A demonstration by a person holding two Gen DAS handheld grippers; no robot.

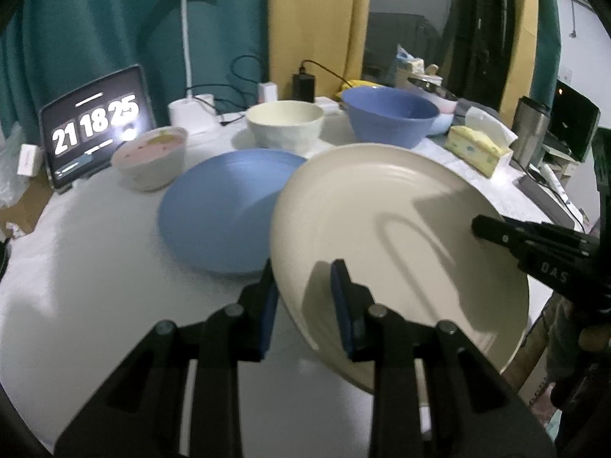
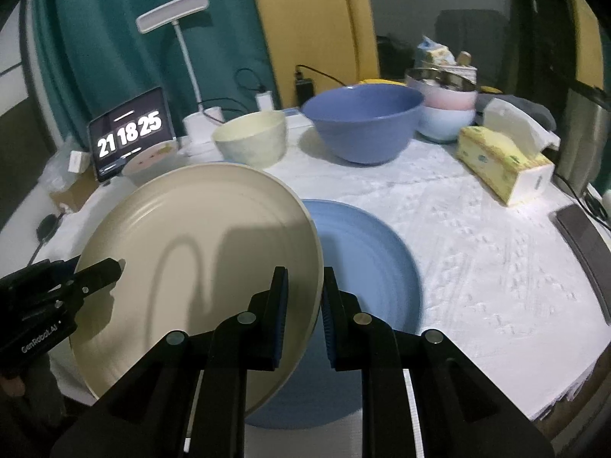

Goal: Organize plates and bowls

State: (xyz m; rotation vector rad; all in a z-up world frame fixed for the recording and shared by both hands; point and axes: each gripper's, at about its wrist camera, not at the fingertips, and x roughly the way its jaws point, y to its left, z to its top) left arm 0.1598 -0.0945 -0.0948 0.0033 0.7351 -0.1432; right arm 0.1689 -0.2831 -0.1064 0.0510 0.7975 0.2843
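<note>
At bottom centre of the left wrist view, the left gripper point(image 1: 305, 297) has its jaws narrow and clamped across the near rim of the cream plate point(image 1: 397, 236), one blue pad under the rim and one on the upper face. The right gripper point(image 2: 303, 305) pinches the opposite rim the same way, jaws narrow, seen bottom centre of its own view. Plate is carried tilted between both tools, clear of the white table point(image 2: 477, 259). Key relation: the blue plate point(image 1: 221, 213) lies flat on the table just left of and partly beneath the cream plate, so stacking looks like a short shift left, then down. Farther back, upper centre: pink bowl point(image 1: 151, 158), cream bowl point(image 1: 284, 126), blue bowl point(image 1: 389, 116).
</note>
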